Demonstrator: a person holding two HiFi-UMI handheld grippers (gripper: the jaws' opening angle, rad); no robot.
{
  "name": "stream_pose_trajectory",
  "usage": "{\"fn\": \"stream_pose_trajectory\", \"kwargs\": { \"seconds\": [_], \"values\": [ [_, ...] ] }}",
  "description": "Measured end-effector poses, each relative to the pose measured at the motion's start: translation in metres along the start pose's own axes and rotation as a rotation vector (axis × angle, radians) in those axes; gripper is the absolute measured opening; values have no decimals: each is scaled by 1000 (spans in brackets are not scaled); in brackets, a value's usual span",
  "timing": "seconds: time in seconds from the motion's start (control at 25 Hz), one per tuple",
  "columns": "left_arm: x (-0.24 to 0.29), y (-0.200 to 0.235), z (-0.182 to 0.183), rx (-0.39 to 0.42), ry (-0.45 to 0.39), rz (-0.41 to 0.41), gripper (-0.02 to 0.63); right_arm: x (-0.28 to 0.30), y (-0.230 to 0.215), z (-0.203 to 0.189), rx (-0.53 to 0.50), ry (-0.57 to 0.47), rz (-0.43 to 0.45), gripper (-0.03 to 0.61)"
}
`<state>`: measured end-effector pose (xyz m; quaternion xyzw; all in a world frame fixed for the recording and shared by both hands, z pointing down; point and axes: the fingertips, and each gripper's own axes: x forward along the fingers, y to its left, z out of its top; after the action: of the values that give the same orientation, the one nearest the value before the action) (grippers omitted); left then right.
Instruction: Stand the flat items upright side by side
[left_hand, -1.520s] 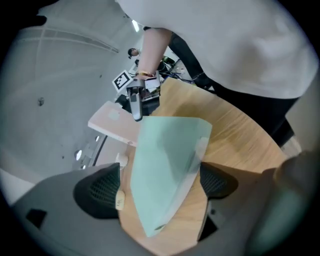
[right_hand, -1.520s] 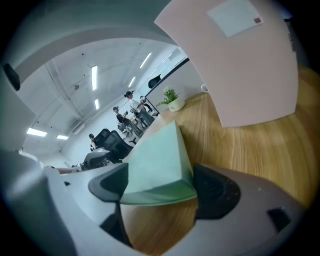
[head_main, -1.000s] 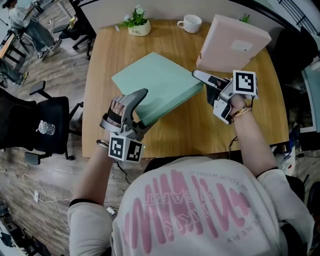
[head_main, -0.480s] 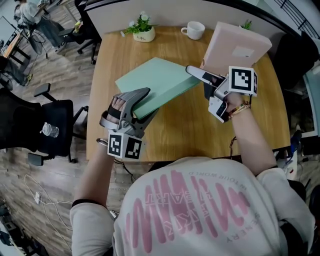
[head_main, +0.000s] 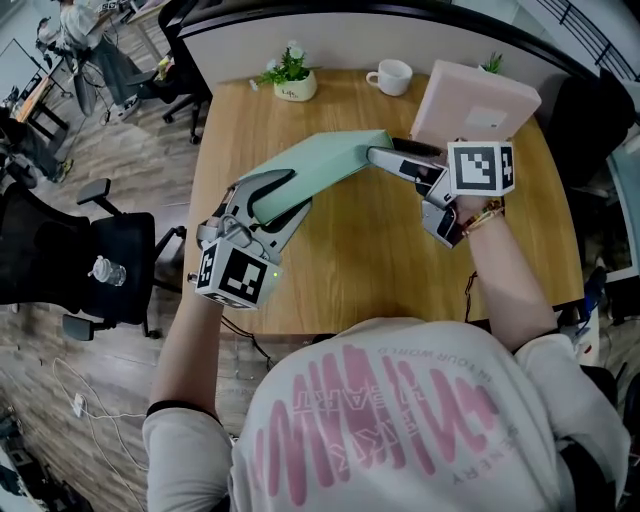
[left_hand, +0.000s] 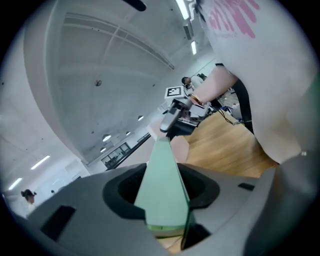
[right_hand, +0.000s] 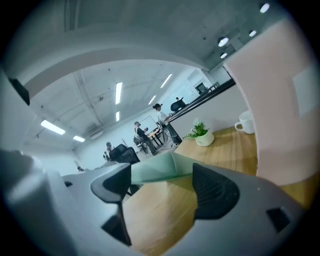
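Our green folder (head_main: 330, 160) pinched at eight o'clock by the just-closing left gripper (head_main: 298, 192), the just-opening right gripper (head_main: 385, 152) spread round its two o'clock end

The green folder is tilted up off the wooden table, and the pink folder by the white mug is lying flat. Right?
Not quite: the pink folder stands on edge rather than lying flat, as the right gripper view shows. The rest holds: the green folder is tilted up off the wooden table, and the white mug is by the pink one.
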<state>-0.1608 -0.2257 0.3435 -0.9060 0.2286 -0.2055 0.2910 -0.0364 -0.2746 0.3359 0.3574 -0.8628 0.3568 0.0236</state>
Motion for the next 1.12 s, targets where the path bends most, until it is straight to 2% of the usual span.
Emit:
{"fn": "stream_pose_trajectory", "kwargs": {
  "seconds": [0.08,0.2,0.4,0.52,0.68,0.88,1.0,1.12],
  "values": [
    [-4,14,4,-63,-16,-12,184,1,3,-5,-112,56,-5,387],
    [-10,36,19,-184,-68,-49,181,2,10,-10,-219,114,14,420],
    [-23,62,35,-452,-195,-147,176,2,10,-9,-291,112,16,420],
    [-31,59,42,-551,-269,-233,176,3,9,-17,-312,119,22,420],
    [-34,55,46,-574,-310,-279,181,2,8,-30,-331,157,40,420],
    [-32,60,42,-608,-343,-263,198,8,5,-39,-340,197,43,420],
    [-28,62,32,-600,-324,-229,213,12,4,-41,-335,211,45,420],
    [-26,55,21,-617,-304,-231,218,16,4,-41,-332,215,49,420]
  ]
}}
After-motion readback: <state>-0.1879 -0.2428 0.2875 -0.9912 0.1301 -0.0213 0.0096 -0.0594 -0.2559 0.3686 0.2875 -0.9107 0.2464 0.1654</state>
